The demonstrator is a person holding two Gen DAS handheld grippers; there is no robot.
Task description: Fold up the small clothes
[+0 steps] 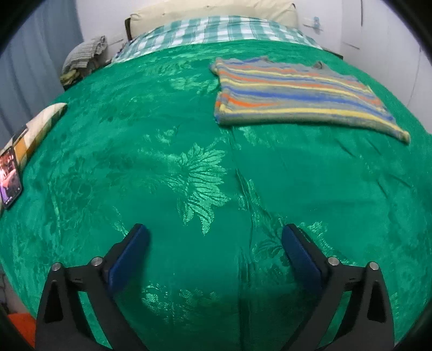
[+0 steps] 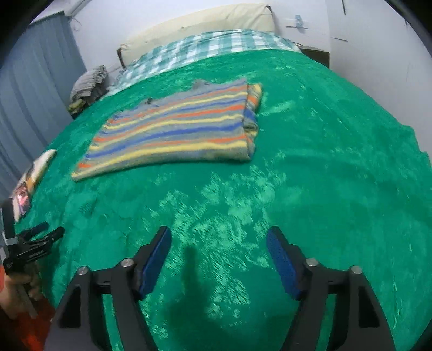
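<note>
A striped garment (image 1: 299,94) in grey, blue, orange and yellow lies folded flat on the green bedspread (image 1: 189,167), far from both grippers. In the right wrist view the same striped garment (image 2: 175,129) lies left of centre, one side folded over at its right edge. My left gripper (image 1: 214,235) hangs over bare green cloth, jaws wide apart with nothing between them. My right gripper (image 2: 218,237) is also open and empty above the bedspread (image 2: 324,189). The left gripper (image 2: 46,230) shows at the left edge of the right wrist view, held by a hand (image 2: 16,294).
A checked green-and-white sheet (image 1: 216,31) and a cream pillow (image 1: 216,12) lie at the head of the bed. A pile of clothes (image 1: 83,58) sits at the far left. A phone (image 1: 9,178) and a patterned cushion (image 1: 37,129) rest at the left edge. A blue curtain (image 2: 32,81) hangs left.
</note>
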